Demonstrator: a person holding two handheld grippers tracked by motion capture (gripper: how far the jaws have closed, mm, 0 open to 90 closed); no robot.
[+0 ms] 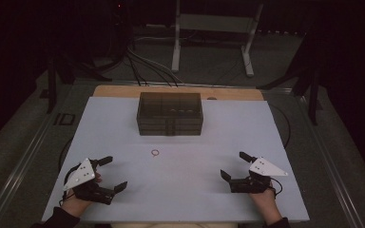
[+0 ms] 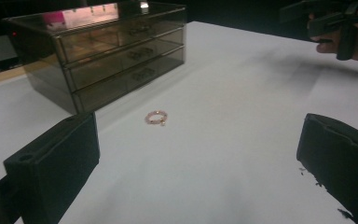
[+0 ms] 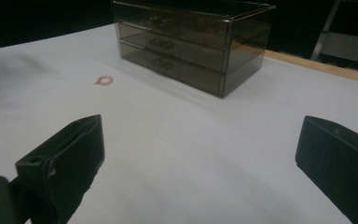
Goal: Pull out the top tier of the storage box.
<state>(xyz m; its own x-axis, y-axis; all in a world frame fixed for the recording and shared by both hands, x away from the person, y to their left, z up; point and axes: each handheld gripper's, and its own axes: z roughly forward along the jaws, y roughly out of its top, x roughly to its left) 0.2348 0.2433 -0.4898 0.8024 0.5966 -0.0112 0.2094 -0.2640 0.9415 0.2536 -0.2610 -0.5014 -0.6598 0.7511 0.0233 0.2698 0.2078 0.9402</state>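
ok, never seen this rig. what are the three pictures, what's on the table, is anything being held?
There is no robot arm here. A person holds a two-jaw hand gripper in each hand, resting at the near edge of a white table. The high view looks down from above the person's side: left gripper at the left, right gripper at the right. The other two pictures come from cameras riding on each gripper, looking out between its own black jaws. On the table stand a smoky translucent drawer box with three levels of drawers, all closed, and in front of it, apart from it, a small pinkish ring. Both grippers are open and hold nothing; the ring lies nearer the left one.
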